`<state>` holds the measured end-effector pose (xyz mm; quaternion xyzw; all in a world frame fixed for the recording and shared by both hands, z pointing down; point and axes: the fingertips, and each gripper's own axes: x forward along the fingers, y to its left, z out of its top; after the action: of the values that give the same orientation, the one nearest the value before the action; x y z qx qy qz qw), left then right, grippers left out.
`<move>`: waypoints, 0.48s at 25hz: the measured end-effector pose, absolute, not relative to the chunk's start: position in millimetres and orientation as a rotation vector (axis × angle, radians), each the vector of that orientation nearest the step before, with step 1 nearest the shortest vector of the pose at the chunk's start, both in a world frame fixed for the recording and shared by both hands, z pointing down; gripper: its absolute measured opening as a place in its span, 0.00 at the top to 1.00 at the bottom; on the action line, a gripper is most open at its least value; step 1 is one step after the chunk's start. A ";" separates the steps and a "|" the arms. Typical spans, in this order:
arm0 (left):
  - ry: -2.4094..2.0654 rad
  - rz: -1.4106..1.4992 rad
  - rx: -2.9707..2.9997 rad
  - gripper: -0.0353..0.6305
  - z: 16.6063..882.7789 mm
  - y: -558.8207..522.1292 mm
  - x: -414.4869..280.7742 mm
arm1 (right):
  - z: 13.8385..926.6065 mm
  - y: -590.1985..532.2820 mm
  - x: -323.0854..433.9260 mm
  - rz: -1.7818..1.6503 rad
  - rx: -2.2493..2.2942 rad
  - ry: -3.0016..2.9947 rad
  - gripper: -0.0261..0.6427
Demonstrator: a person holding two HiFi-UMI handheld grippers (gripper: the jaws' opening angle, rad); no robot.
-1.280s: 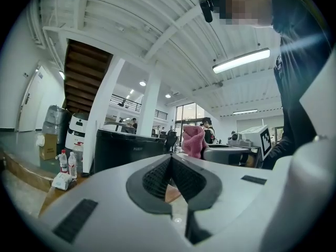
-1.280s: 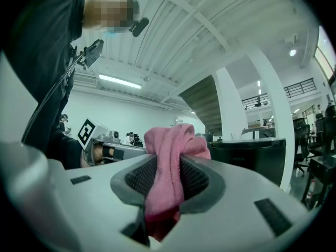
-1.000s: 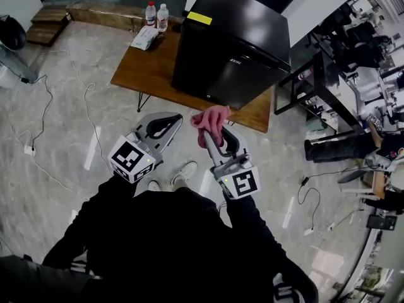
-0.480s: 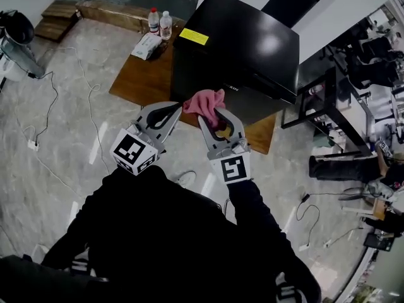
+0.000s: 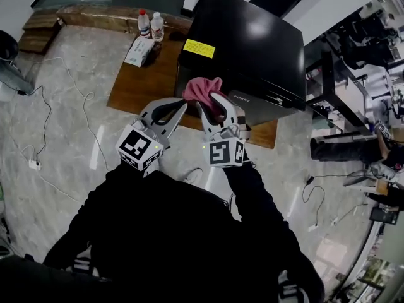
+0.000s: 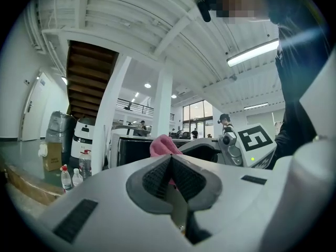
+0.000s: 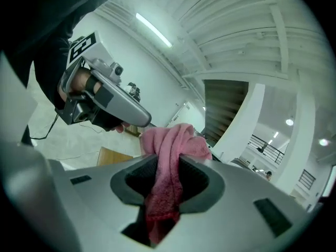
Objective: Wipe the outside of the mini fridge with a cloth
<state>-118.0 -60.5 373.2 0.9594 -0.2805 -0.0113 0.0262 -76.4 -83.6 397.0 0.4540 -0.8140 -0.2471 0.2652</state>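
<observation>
The black mini fridge (image 5: 252, 46) with a yellow sticker on top stands on a low wooden table (image 5: 142, 84). My right gripper (image 5: 213, 101) is shut on the pink cloth (image 5: 202, 88), which sits at the fridge's near front corner; contact cannot be told. In the right gripper view the cloth (image 7: 170, 159) is pinched between the jaws and bunches out past their tips. My left gripper (image 5: 182, 105) is just left of the cloth, shut and empty. From the left gripper view the cloth (image 6: 163, 145) shows beyond the left gripper (image 6: 170, 157), with the fridge (image 6: 131, 150) behind.
Two water bottles (image 5: 150, 24) and a tissue pack (image 5: 139, 50) lie on the table's far left corner. Cables (image 5: 44, 131) trail over the marble floor at left. A black metal desk frame (image 5: 328, 87) stands right of the fridge.
Both grippers have moved forward and up toward the fridge. The cloth went from below the table's edge to the fridge's near front corner. Both stayed shut.
</observation>
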 end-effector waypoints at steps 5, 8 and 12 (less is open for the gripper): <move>-0.731 -0.030 2.980 0.94 388.7 -84.9 -125.7 | 412.6 -113.3 -82.0 -0.665 1.282 -2.028 0.78; -0.660 -0.027 2.991 0.94 394.7 -94.5 -128.1 | 416.5 -121.1 -82.9 -0.662 1.300 -1.968 0.79; -0.566 -0.023 3.005 0.94 402.7 -101.9 -128.0 | 422.2 -124.7 -84.0 -0.686 1.320 -1.903 0.79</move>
<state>-128.0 -101.9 402.7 0.9818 -0.1849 -0.0077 0.0420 -84.0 -124.7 422.2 0.5109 -0.7364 -0.2657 0.3551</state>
